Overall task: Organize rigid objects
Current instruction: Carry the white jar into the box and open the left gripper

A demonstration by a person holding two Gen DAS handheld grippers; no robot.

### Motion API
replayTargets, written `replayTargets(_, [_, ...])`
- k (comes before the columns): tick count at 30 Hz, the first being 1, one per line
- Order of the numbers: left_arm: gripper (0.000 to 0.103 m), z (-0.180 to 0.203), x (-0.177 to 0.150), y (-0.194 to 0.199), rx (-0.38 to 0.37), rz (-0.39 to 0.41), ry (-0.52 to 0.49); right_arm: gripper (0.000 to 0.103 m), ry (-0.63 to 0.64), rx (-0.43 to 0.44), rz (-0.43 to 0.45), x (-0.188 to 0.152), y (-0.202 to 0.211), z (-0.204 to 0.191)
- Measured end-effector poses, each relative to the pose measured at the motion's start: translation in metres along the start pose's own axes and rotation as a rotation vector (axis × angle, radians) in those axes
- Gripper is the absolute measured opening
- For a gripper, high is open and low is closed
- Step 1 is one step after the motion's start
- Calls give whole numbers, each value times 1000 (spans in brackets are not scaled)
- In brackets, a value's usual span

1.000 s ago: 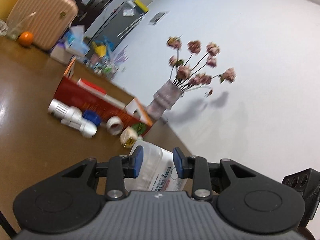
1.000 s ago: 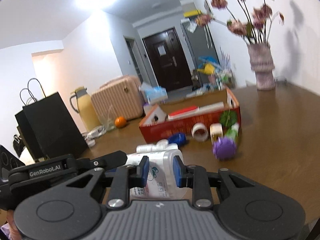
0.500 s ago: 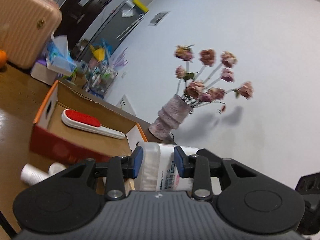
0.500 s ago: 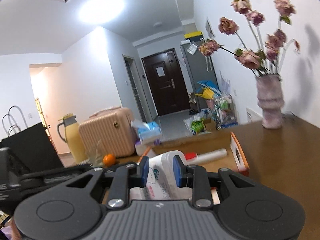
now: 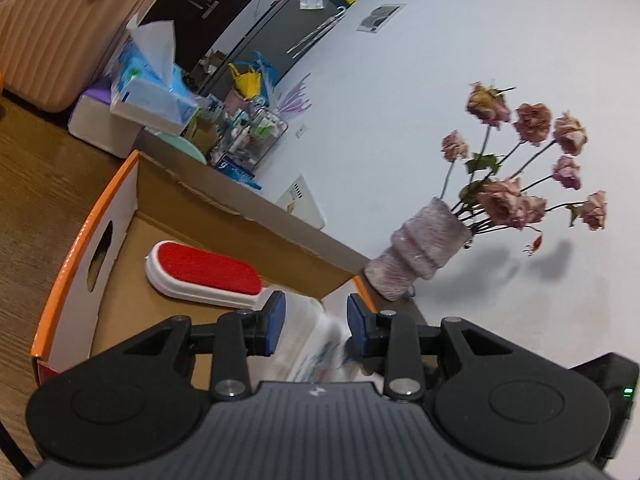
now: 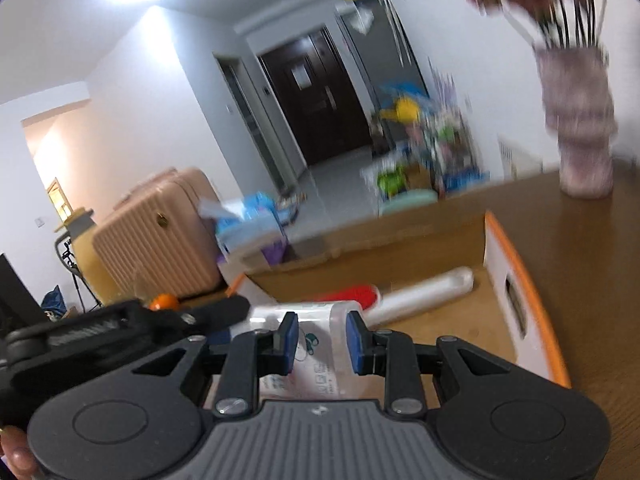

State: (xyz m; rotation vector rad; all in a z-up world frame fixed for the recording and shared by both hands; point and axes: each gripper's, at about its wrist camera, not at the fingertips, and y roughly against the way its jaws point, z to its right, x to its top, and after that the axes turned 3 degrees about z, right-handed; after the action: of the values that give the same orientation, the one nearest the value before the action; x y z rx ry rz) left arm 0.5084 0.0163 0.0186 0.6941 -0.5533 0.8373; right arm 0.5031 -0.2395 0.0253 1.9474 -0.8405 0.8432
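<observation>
While both grippers are seen above the open box, the scene is listed from the fingers outward.

Left gripper point(image 5: 312, 322): its 2 blue-padded fingers are parted; the bottle lies between them, blurred, and a gap shows beside the right pad, so a firm hold cannot be told.

Right gripper point(image 6: 320, 342): its 2 fingers are set on either side of the bottle's body; whether the pads press it cannot be told.

Bottle point(image 6: 316, 368): a translucent white plastic bottle with a printed label, lying on its side, found above the near part of the box interior.

Lint brush point(image 5: 208, 272): white with a red pad, laid flat on the box floor just beyond the bottle, its handle pointed toward the box's far right corner.

Box point(image 5: 80, 240): open cardboard, orange-rimmed, with a hand slot in each end wall, placed on the wooden table point(image 6: 592, 280).

Vase point(image 5: 420, 252): pink, holding dried roses, stood on the table past the box's right end.

Beyond the table's far edge: a pink suitcase point(image 6: 160, 236) and a tissue box point(image 5: 152, 96).
</observation>
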Motion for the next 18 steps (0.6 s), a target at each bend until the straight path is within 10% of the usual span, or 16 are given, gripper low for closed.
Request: replayTargets(18, [43,0,-6,5,96,-79,-61,27,-9,-13,-53,-10,-9,12])
